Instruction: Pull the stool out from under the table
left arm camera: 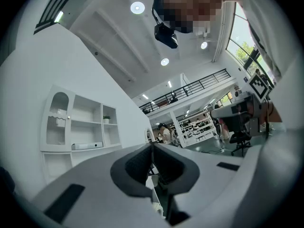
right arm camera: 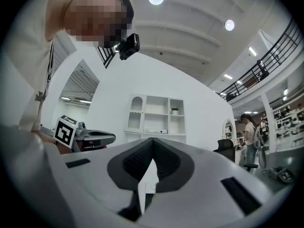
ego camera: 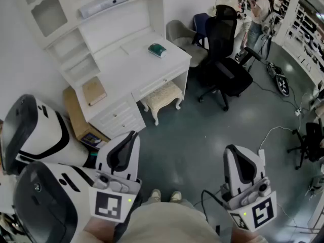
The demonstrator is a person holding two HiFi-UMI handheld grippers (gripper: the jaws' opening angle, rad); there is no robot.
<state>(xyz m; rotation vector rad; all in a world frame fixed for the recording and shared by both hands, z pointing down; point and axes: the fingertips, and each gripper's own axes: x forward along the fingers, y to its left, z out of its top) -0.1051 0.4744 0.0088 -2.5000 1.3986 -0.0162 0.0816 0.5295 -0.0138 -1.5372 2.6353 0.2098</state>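
Desk (ego camera: 126, 62), one stool (ego camera: 163, 96), two claws (ego camera: 132, 135) (ego camera: 232, 149)

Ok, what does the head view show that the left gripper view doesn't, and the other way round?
Only the head view clearly shows the cream padded stool tucked under the white desk, and the green object on the desktop. Only the left gripper view shows the round ceiling lights, the black balcony railing and a small potted plant on a shelf. Both show the white shelf unit and the left gripper's shut tongs.
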